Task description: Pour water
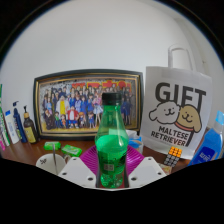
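The green bottle [111, 140] stands upright between the two fingers of the gripper [111, 172], its long axis vertical, its dark cap [111, 99] pointing straight up; the white fingers [80, 172] close in on its lower body from both sides, and the pink pads [92, 158] show just beside it, so the gripper appears clamped on the bottle, though the exact contact is partly hidden by the bottle itself; the bottle is translucent, with the framed picture showing behind its upper part.

Beyond the bottle, a framed group photo [85, 102] leans against the white wall [110, 35]; beside it stands a white gift bag [178, 118] printed with cartoon dogs; a blue-capped bottle [209, 140] stands near the bag; several small bottles [18, 126] stand in a row at the far side of the frame; small green packets [62, 148] lie on the wooden table [35, 160] just ahead of the photo.
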